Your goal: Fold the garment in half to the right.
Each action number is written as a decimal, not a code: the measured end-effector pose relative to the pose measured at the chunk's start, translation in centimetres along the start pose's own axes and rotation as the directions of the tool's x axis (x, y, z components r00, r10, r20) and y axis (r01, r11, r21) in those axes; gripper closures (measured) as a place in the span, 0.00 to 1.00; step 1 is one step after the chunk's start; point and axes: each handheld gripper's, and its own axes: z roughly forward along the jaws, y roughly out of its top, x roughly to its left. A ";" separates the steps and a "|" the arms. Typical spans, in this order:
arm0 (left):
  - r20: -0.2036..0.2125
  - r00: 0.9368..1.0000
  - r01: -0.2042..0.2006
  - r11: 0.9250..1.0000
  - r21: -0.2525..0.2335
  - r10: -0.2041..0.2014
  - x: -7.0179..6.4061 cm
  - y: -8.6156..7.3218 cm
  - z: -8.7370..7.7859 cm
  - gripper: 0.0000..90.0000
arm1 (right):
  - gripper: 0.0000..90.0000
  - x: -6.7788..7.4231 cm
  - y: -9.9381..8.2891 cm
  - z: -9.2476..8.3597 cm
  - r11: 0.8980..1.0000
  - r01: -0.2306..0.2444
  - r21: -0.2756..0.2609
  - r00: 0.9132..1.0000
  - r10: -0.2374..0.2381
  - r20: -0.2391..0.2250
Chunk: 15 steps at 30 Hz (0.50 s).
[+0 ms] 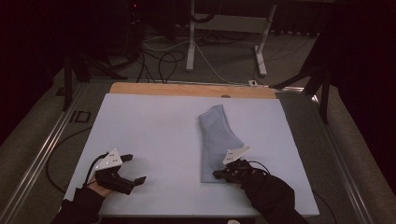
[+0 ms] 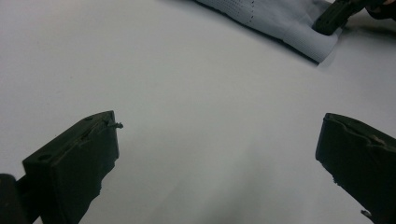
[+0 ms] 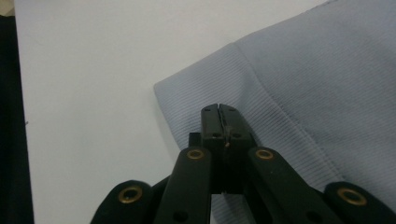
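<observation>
The folded grey cloth (image 1: pixel 215 140), judged soft, light and limp, is best pinched at its ribbed six-o'clock hem. The right gripper (image 3: pixel 218 108) is pressed together above that hem with nothing visibly caught; the left gripper (image 1: pixel 137 168) is held wide open, empty.

Cannot tell whether cloth (image 3: pixel 299 88) is pinched between shut right hand-held gripper (image 3: pixel 219 108) jaws; cloth cut off at top edge.

Closed tool (image 3: pixel 219 109) over ribbed blue-grey cloth (image 3: pixel 317 88) near its corner, white tabletop (image 3: pixel 93 70) beside.
</observation>
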 end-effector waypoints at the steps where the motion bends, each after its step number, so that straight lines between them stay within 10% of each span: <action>1: 0.001 1.000 -0.001 1.000 -0.001 0.001 0.0 0.0 0.0 0.00 | 1.00 0.1 -0.1 0.0 1.000 0.003 -0.005 1.000 -0.003 0.000; 15: -0.006 1.000 0.003 1.000 -0.006 -0.003 0.0 0.0 -0.3 0.01 | 1.00 0.7 -0.7 -0.2 0.999 0.032 -0.009 0.999 -0.032 0.015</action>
